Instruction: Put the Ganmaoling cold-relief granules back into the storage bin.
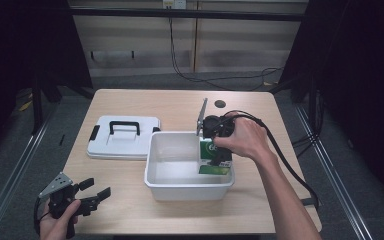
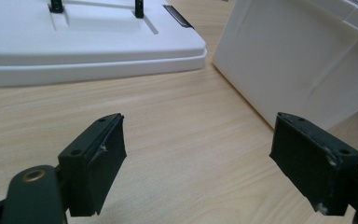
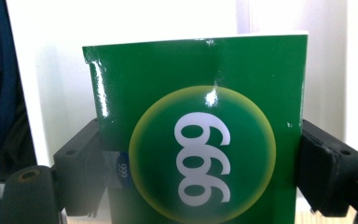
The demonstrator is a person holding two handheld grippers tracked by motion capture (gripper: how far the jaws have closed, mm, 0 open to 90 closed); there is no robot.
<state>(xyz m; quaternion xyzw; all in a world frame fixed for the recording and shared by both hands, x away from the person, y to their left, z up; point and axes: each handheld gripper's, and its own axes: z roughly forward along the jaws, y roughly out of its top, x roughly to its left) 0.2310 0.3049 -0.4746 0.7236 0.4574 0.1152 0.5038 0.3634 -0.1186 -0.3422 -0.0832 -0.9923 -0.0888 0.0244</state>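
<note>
Green box (image 1: 215,157): printed "999", clamped by its two sides between the jaws of the right gripper (image 1: 219,150), held upright inside the white tub (image 1: 187,186) at its right end. Left gripper (image 1: 94,194): jaws apart, nothing between them, held low over the table (image 1: 130,210) at its near left corner. White lid (image 1: 122,137): flat on the table, just left of the tub.
</note>
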